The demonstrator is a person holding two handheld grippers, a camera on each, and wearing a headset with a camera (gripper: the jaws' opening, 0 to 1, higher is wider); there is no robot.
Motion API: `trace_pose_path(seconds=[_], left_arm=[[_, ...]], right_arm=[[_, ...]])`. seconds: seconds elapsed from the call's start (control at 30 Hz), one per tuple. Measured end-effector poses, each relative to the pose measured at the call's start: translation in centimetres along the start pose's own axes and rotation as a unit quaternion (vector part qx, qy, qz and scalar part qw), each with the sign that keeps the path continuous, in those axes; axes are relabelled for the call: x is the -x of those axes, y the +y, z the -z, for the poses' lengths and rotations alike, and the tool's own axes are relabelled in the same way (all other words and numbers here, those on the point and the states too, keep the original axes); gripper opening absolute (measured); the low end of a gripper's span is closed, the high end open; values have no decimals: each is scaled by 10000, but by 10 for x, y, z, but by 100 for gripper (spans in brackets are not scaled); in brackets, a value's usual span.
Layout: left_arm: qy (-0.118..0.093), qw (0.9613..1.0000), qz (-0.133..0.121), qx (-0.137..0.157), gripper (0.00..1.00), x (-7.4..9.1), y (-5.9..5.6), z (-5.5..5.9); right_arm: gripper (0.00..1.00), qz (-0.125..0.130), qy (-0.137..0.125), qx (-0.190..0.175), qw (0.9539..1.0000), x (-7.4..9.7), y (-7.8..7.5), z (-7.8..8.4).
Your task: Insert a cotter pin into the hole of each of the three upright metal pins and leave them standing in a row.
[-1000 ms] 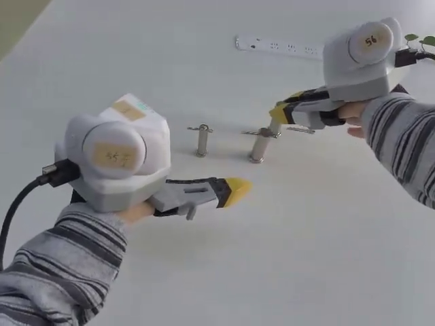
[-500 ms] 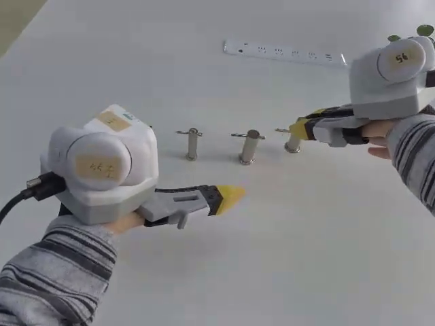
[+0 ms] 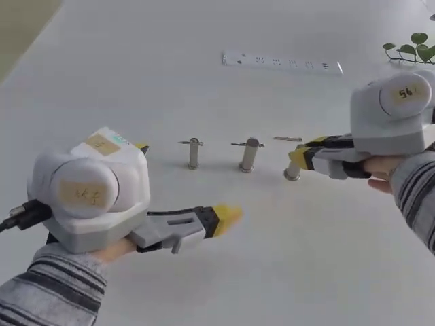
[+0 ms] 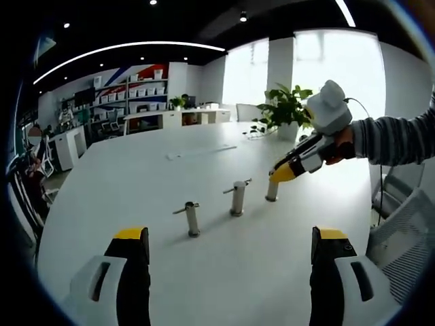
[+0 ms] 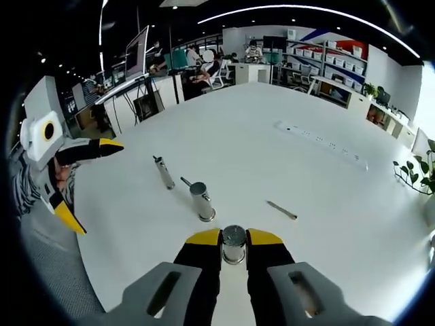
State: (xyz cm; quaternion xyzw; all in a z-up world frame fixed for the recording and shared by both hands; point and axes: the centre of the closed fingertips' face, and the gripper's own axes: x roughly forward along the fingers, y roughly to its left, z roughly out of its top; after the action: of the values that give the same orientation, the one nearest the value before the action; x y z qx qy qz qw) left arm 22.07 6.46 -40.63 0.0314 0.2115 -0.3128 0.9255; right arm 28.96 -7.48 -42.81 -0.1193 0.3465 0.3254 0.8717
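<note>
1. Head view looks down on a white tabletop [image 3: 272, 272]. Three metal pins stand upright on it in a row from left to right.
2. The left metal pin [image 3: 194, 155] has the first cotter pin [image 3: 191, 142] going across it near its top.
3. The middle metal pin [image 3: 248, 156] stands to the right of it, and the two do not touch. The second cotter pin [image 3: 245, 144] goes across this one near its top too.
4. The right metal pin [image 3: 292, 173] stands to the right of the middle one, a little nearer to the person than the other two.
5. The right claw [image 3: 299, 157] comes in from the right and is closed on the top of the right metal pin. In the right gripper view the pin sits between the two yellow tips and seems to touch both.
6. The loose cotter pin [image 3: 288, 139] lies flat on the tabletop, just on the far side of the right claw. It touches no metal pin.
7. The left claw [image 3: 228, 217] is held on the near side, well apart from the three pins. In the left gripper view its two jaws are spread wide and grip nothing.
8. A long white power strip [image 3: 282, 62] lies far back on the tabletop. A green plant [image 3: 411, 49] sits at the far right.
</note>
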Motion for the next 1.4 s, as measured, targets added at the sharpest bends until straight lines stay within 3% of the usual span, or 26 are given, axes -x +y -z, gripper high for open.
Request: trace_pose_path(seconds=[0.4,0.63,0.9,1.4], left_arm=[[-66,10000,14,-68,98,-3,-4,2],[-41,10000,-9,-66,98,-4,-2,4],[-44,9999,-5,-115,97,-6,-2,3],[-29,10000,5,-93,97,-7,-2,3]], right_arm=[[8,-51,49,212,9998,-6,40,4],[8,-163,35,127,9998,-13,58,9],[8,-155,-22,-52,9999,-18,67,9],[9,-50,-208,-34,9998,-22,75,10]])
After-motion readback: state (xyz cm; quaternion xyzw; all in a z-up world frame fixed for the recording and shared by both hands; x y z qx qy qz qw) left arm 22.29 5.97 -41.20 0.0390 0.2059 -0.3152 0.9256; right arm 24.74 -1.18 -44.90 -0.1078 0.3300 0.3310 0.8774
